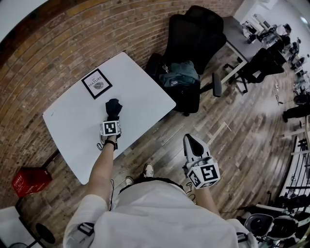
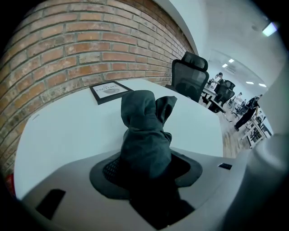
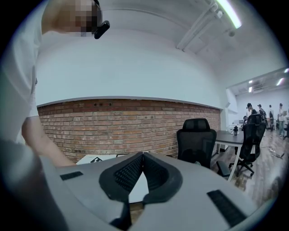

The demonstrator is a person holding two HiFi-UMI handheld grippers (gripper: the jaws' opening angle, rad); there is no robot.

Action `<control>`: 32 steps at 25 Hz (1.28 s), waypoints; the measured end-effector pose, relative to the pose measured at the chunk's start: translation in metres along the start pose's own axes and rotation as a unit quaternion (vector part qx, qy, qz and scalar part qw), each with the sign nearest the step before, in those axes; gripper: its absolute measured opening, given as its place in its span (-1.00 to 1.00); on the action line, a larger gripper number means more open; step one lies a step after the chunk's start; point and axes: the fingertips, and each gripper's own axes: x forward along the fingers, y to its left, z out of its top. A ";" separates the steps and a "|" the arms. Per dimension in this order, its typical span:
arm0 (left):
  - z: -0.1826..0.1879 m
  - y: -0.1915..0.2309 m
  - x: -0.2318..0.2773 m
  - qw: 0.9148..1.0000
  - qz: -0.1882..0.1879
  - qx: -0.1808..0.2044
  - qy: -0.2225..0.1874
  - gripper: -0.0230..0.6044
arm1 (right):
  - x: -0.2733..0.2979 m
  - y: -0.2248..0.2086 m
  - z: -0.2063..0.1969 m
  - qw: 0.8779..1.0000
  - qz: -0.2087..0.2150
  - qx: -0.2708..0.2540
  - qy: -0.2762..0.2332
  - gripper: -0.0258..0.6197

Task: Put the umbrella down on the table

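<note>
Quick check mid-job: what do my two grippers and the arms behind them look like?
Both the left gripper and right gripper have pale grey tapered jaws lined with black ribbed pads, and each carries a white cube with black square markers. The person wears a white short-sleeved shirt and a dark band on the left wrist.

Bright ceiling strip light (image 3: 228,13), fisheye-warped edges, dark corners

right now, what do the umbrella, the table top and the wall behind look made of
Umbrella: dark matt fabric, likely synthetic; it folds and creases softly. Table top: smooth white board, perhaps laminate; even, faintly glossy face. Wall: rough red brick with pale mortar lines.
</note>
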 end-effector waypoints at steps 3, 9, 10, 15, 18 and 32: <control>-0.004 0.004 0.002 1.000 0.013 0.018 -0.002 -0.15 | 0.003 -0.003 -0.001 1.000 0.001 0.002 0.002 -0.86; 0.000 0.004 0.008 0.999 0.012 0.036 -0.004 -0.04 | 0.008 -0.010 -0.006 1.000 0.001 0.007 0.006 -0.86; -0.001 0.004 0.008 0.999 0.011 0.033 -0.005 -0.03 | 0.009 -0.010 -0.006 1.000 0.003 0.009 0.005 -0.86; -0.002 0.010 -0.004 0.999 0.010 -0.002 -0.030 0.17 | 0.012 -0.015 -0.006 1.000 0.010 0.019 0.001 -0.86; 0.007 0.010 -0.014 0.998 -0.004 -0.012 -0.057 0.30 | 0.018 -0.015 -0.003 1.000 0.022 0.021 -0.009 -0.86; 0.035 0.021 -0.093 0.986 -0.022 -0.033 -0.165 0.35 | 0.053 0.032 0.009 0.993 0.115 0.019 -0.028 -0.86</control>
